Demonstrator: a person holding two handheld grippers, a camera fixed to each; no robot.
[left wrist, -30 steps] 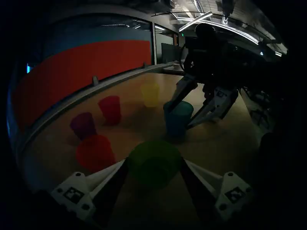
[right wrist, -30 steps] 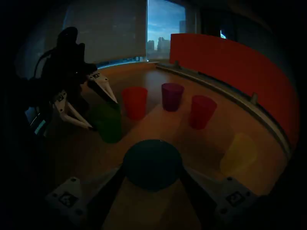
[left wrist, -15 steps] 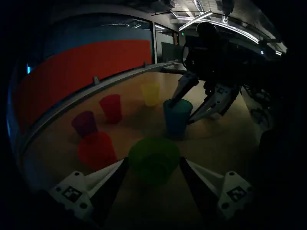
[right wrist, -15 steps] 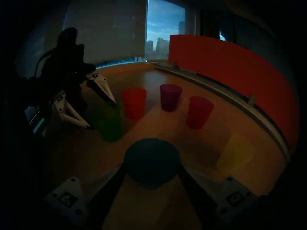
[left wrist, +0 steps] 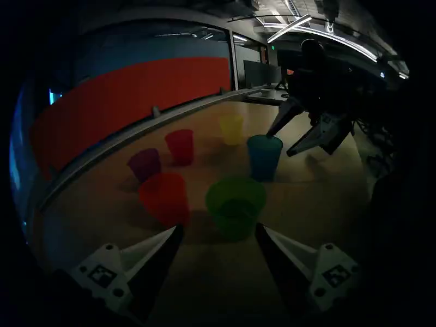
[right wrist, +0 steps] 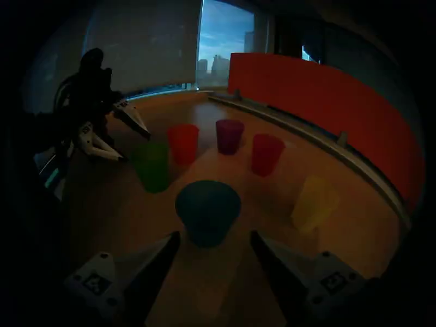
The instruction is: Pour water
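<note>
Left tongs (left wrist: 218, 229) and right tongs (right wrist: 213, 235) both apart, short of green cup (left wrist: 235, 204) and teal cup (right wrist: 207, 207); probably light, thin-walled, deformable plastic: grip mid-wall, gently.

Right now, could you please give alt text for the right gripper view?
The open right gripper points at a teal cup standing just ahead of it on a dim wooden table. Beyond stand a green cup, orange-red cup, purple cup, red cup and yellow cup; the open left gripper faces the green cup.
</note>
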